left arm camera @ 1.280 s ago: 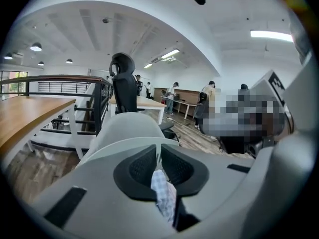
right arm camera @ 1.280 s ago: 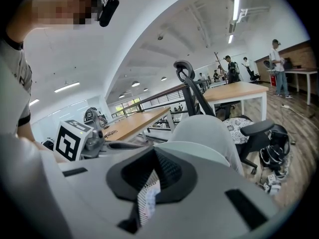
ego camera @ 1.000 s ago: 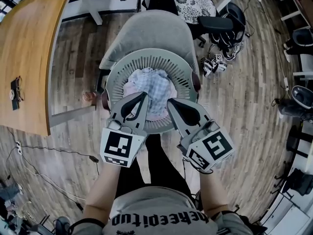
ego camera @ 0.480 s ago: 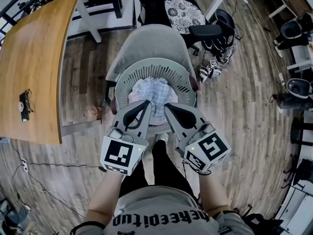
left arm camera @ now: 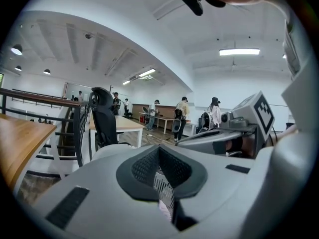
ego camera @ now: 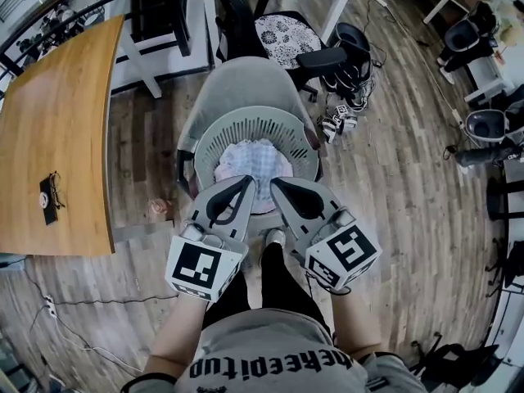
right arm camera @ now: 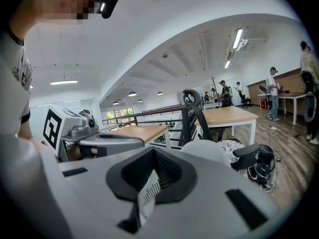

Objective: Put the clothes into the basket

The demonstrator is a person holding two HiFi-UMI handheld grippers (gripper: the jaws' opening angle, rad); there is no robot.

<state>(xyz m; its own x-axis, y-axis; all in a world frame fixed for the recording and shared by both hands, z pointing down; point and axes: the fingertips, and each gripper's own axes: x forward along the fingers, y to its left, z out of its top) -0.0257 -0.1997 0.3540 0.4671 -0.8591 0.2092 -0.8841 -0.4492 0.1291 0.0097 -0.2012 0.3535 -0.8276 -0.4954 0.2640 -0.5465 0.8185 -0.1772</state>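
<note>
The basket (ego camera: 214,134) is sitting on the seat of the grey chair (ego camera: 246,80), filling it almost from side edge to side edge. The clothes (ego camera: 255,160) are lying inside it in a bunched heap, with a pale checked piece on top. Both claws are hovering side by side above the basket's near rim, tips pointing in over the pile without touching it.

The left claw (ego camera: 245,182) is keeping its jaws pressed together and gripping nothing, with only a thin slit letting the basket's slatted wall peek through. The right claw (ego camera: 275,183) is looking just the same: jaws closed, empty, slats glimpsed through the gap.

Off to the left, the wooden surface (ego camera: 57,137) is carrying a small dark object (ego camera: 49,201) toward its near edge, well apart from the chair.
</note>
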